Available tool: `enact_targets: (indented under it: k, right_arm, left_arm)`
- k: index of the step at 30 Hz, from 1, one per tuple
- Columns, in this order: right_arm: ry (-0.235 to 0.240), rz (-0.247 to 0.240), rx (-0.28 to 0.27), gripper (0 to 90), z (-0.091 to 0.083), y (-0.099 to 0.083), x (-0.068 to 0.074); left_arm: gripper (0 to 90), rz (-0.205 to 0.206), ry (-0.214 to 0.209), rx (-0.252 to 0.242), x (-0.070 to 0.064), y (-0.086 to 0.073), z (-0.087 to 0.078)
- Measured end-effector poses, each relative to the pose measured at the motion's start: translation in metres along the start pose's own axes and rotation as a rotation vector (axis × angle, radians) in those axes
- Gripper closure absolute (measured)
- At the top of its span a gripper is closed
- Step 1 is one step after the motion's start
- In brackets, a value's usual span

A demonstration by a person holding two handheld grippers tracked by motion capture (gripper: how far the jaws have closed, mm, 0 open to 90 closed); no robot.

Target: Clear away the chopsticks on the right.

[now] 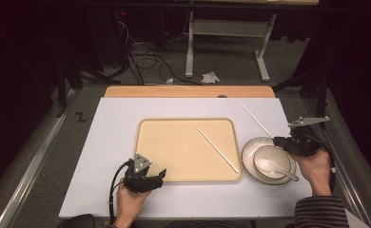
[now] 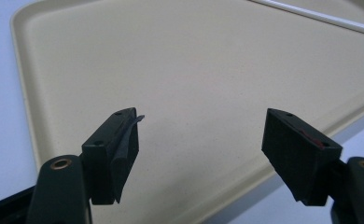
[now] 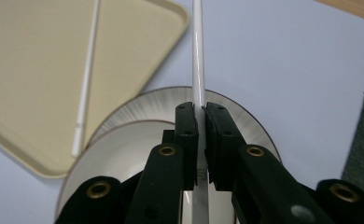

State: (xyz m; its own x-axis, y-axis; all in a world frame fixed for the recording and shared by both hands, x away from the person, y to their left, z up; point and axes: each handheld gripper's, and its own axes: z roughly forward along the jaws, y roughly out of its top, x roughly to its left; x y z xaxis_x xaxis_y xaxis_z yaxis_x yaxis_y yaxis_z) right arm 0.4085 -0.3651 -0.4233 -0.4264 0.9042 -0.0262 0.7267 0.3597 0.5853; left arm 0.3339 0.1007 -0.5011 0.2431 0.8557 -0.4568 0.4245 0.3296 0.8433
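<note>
A beige tray (image 1: pixel 169 147) lies mid-table on a white mat, with one white chopstick (image 1: pixel 216 147) lying slantwise on its right part. Right of the tray, a striped plate (image 1: pixel 248 161) carries a white bowl (image 1: pixel 267 154) with a white spoon (image 1: pixel 275 168) in it. My right gripper (image 1: pixel 279 141) sits at the plate's far right rim, shut on a second white chopstick (image 1: pixel 254 117) that points away up-left; the stick (image 3: pixel 198 65) runs between the closed jaws. My left gripper (image 1: pixel 162 174) rests at the tray's near edge, open over the bare tray (image 2: pixel 194 79) with nothing between its jaws.
The white mat (image 1: pixel 117 128) covers a wooden table whose far edge (image 1: pixel 188 91) shows. Beyond it stand a white desk frame (image 1: pixel 221 38), cables (image 1: pixel 141 57) and crumpled paper (image 1: pixel 210 77) on the floor. Dark rails flank both table sides.
</note>
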Motion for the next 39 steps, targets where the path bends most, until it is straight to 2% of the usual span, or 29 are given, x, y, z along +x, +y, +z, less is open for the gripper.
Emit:
enact_targets:
  k: [5, 11, 14, 16, 17, 21, 26, 27, 31, 39]
  right_arm:
    - [0.019, -0.035, -0.038, 86.0, -0.006, 0.013, 0.011]
    - [0.047, -0.091, -0.055, 86.0, -0.01, 0.03, 0.028]
    - [0.088, -0.11, -0.074, 86.0, -0.011, 0.038, 0.037]
    - [0.095, -0.119, -0.075, 86.0, -0.01, 0.04, 0.04]
    - [0.115, -0.131, -0.068, 86.0, -0.008, 0.045, 0.047]
    - [0.142, -0.175, -0.051, 86.0, -0.001, 0.054, 0.061]
    - [0.155, -0.191, -0.039, 86.0, 0.001, 0.06, 0.071]
    - [0.172, -0.196, -0.033, 86.0, 0.003, 0.062, 0.077]
    - [0.183, -0.222, -0.016, 86.0, 0.007, 0.064, 0.087]
    - [0.205, -0.234, 0.027, 86.0, 0.017, 0.058, 0.106]
  left_arm:
    - [27.5, -0.007, 0.013, -0.002, 0.002, 0.0, -0.003]
    - [27.5, -0.018, 0.029, -0.015, 0.006, 0.0, -0.008]
    - [27.5, -0.023, 0.039, -0.022, 0.007, 0.0, -0.01]
    - [27.5, -0.022, 0.041, -0.023, 0.008, 0.0, -0.011]
    - [27.5, -0.03, 0.047, -0.03, 0.009, 0.0, -0.012]
    - [27.5, -0.03, 0.06, -0.031, 0.011, 0.0, -0.016]
    - [27.4, -0.035, 0.068, -0.038, 0.012, 0.0, -0.017]
    - [27.4, -0.033, 0.069, -0.036, 0.012, 0.0, -0.017]
    - [27.6, -0.029, 0.063, -0.031, 0.011, 0.0, -0.016]
    - [27.9, -0.017, 0.04, -0.014, 0.007, 0.0, -0.008]
